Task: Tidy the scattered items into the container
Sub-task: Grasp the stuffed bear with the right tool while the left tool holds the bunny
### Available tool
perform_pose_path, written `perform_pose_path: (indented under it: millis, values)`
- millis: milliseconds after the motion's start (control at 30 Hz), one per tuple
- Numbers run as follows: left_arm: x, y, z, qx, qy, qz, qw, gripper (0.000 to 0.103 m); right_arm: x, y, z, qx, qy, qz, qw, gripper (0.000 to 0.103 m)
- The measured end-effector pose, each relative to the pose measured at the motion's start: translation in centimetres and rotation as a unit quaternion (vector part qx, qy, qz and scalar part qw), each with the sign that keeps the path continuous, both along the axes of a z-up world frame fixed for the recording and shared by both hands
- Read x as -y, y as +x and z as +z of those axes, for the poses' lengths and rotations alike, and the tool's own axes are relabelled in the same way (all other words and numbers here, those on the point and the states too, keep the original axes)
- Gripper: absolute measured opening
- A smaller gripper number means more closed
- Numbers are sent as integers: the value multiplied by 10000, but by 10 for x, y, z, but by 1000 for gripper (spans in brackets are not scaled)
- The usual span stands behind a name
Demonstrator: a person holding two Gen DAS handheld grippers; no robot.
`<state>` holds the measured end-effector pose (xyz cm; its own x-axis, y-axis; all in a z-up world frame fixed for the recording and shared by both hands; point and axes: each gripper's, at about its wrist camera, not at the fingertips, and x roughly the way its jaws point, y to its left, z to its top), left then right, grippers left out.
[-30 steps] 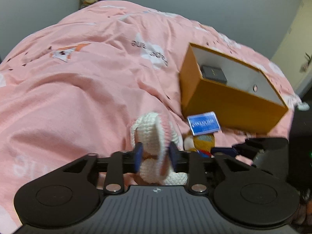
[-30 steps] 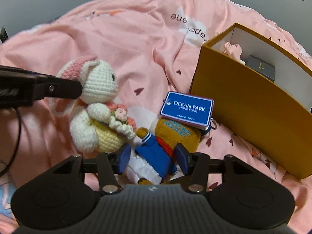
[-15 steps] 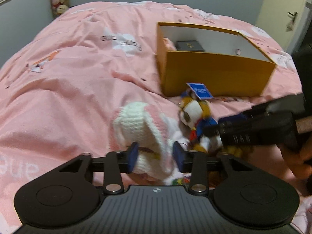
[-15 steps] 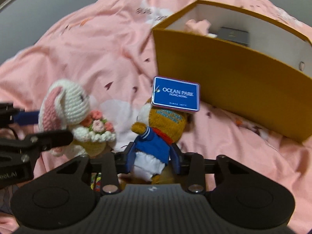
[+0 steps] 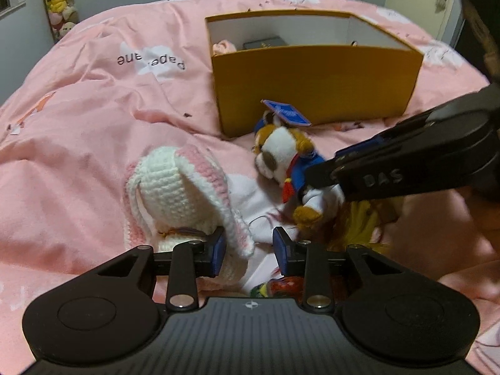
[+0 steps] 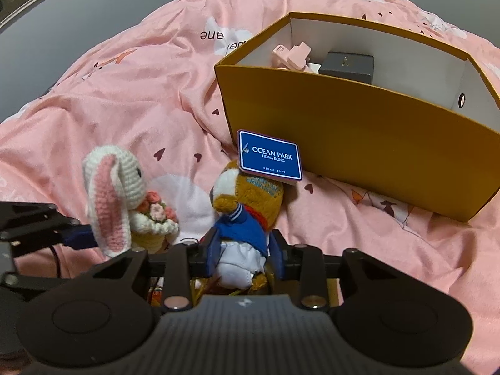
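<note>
A crocheted white and pink bunny [image 5: 178, 193] [image 6: 118, 200] stands on the pink bedspread. My left gripper [image 5: 249, 248] is open; only the bunny's ear tip hangs between its blue pads. A plush dog [image 5: 287, 159] in a blue jacket with a blue Ocean Park tag [image 6: 270, 158] lies beside it. My right gripper [image 6: 242, 251] is shut on the dog's white lower body [image 6: 239, 264]. The orange box [image 5: 315, 84] [image 6: 359, 143] stands open behind the toys.
Inside the box lie a pink item [image 6: 292, 54] and a dark small case [image 6: 347, 64]. Colourful items [image 5: 275, 287] lie under my left gripper. Stacked plush toys [image 5: 59, 3] hang at the far wall. A door [image 5: 437, 0] is at the right.
My left gripper let go of the bunny and opened. My right gripper closed on the dog's body. Both views swung toward the box.
</note>
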<state>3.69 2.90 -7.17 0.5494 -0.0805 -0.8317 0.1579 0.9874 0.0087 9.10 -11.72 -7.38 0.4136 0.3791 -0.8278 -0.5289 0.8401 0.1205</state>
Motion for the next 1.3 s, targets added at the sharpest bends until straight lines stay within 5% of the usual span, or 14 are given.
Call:
perform_pose_path:
  millis: [233, 633, 933, 1300]
  values:
    - [-13, -7, 5, 132, 936, 750, 9927, 38, 0, 0, 2, 41, 7, 1, 10000, 38]
    - [-14, -1, -13, 63, 1332, 1016, 9859, 71, 3, 1, 3, 13, 31, -37, 10000, 44]
    - [-22, 14, -21, -19, 1157, 1368, 9838, 82, 4, 3, -1, -80, 92, -47, 9999, 46]
    - [-28, 16, -19, 4, 887, 1421, 9859, 76, -23, 12, -20, -246, -57, 295, 9992, 47]
